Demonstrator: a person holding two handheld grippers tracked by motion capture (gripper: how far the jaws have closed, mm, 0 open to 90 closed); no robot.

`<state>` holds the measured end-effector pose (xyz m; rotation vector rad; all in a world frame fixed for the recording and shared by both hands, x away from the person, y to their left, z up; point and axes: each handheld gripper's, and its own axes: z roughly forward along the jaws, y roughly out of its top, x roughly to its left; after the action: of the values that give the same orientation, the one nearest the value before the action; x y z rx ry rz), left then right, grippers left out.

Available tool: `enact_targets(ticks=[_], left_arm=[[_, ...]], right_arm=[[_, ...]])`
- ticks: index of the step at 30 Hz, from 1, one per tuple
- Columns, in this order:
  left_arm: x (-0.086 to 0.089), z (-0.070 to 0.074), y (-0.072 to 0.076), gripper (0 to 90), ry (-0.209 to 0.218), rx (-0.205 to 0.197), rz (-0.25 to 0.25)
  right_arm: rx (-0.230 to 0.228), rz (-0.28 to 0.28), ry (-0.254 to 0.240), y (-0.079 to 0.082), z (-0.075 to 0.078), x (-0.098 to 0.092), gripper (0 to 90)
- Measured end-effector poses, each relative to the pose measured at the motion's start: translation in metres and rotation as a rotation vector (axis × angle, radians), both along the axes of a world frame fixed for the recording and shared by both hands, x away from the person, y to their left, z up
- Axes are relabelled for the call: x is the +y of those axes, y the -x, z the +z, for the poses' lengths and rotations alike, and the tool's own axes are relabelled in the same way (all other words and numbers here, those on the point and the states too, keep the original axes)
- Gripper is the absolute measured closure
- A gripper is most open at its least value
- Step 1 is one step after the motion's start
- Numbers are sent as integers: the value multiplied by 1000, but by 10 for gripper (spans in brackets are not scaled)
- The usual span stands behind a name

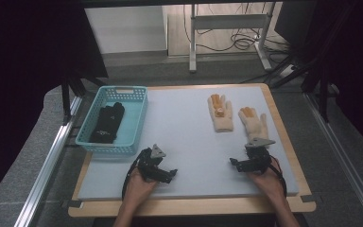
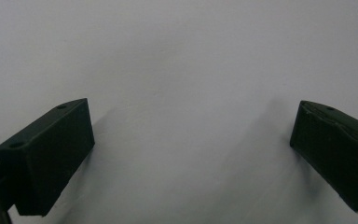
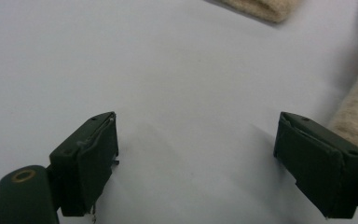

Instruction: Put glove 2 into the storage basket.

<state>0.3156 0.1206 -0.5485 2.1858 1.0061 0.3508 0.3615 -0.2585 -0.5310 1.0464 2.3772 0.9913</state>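
Near glove: cream glove (image 1: 254, 124) flat on the mat, just beyond the right gripper (image 1: 236, 163); its cuff edge shows beside the jaw in the right gripper view (image 3: 354, 116).
Second glove: cream glove (image 1: 220, 112), left of the first, apart from it.
Right gripper: jaws spread wide, nothing between them, low over the mat.
Left gripper (image 1: 169, 174): jaws spread wide, over bare mat (image 2: 182, 70).
Basket: blue basket (image 1: 137, 118) at the mat's left, black glove (image 1: 108, 124) inside.
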Motion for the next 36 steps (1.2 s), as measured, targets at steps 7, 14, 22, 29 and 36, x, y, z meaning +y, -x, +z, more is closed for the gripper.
enact_targets(ticks=[7, 14, 22, 29, 36], left_arm=[[0, 0, 0, 5, 1, -2, 4], [0, 0, 0, 7, 1, -2, 4], [0, 0, 0, 7, 1, -2, 4], [0, 0, 0, 7, 2, -1, 4], [0, 0, 0, 7, 3, -1, 4]], right_arm=[[-3, -6, -12, -1, 1, -2, 196], [6, -7, -40, -10, 14, -10, 194], [-24, -59, -27, -32, 45, -29, 225], [-29, -134, 11, -64, 50, -56, 368], [-13, -179, 11, -88, 43, -73, 422]])
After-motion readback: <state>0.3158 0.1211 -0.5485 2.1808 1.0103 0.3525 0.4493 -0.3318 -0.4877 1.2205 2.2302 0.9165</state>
